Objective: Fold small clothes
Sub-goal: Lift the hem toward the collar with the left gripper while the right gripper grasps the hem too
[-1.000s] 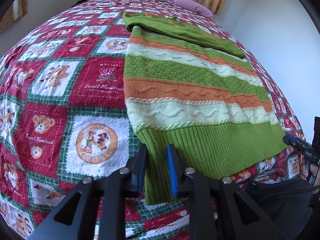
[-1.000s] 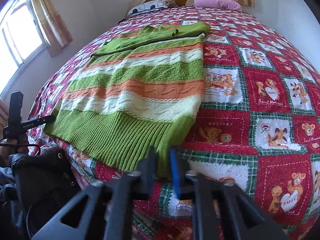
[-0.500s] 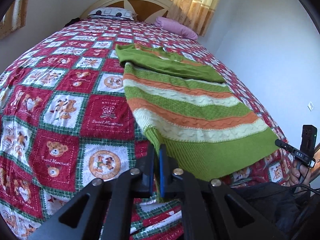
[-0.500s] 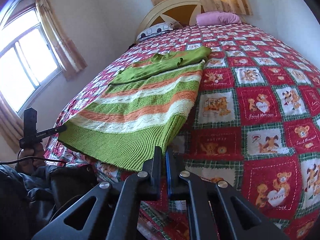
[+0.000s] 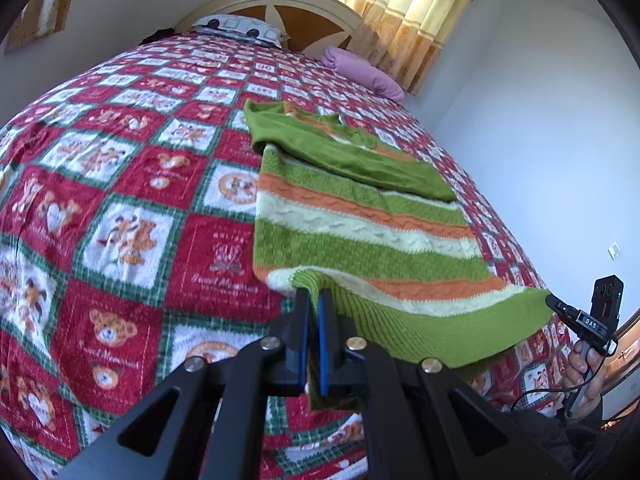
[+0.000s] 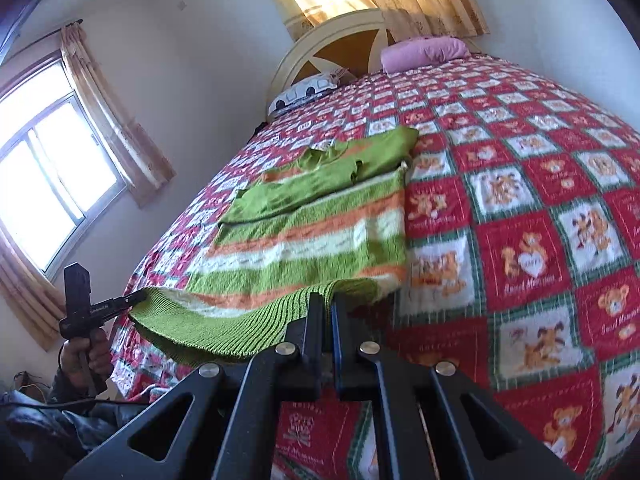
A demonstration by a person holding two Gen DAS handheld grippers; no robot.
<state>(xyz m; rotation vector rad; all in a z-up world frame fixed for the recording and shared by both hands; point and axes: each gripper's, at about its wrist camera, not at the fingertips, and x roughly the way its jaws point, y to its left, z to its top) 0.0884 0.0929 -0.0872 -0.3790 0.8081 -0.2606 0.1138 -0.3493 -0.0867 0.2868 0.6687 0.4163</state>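
**Hem lift: bottom-to-top fold of the striped sweater**

Step in hand. The striped sweater lay flat on the patchwork bedspread, its neck end toward the headboard and its green sleeves already folded across the chest. Judged from this layout, the operation in progress was the lengthwise fold, in which the ribbed hem is raised and carried toward the collar.

Left side. The left gripper was clamped fully onto the near left corner of the hem, with green rib knit pinched between the pads and a short flap hanging below them. That corner was off the bedspread; the knit curled up from the lowest cream stripe into the jaws.

Right side. The right gripper was likewise closed tight on the opposite hem corner (in the left wrist view its tip showed at the far edge of the hem). Between the two grip points the hem sagged in a shallow arc, clear of the bed.

Next move, as a judgement. Both corners should travel together toward the sleeves at equal height, so that the hem lands square to the shoulders. Uneven travel would likely skew the fold line; the soft knit may also drag the lower stripes along unless lifted clear first.
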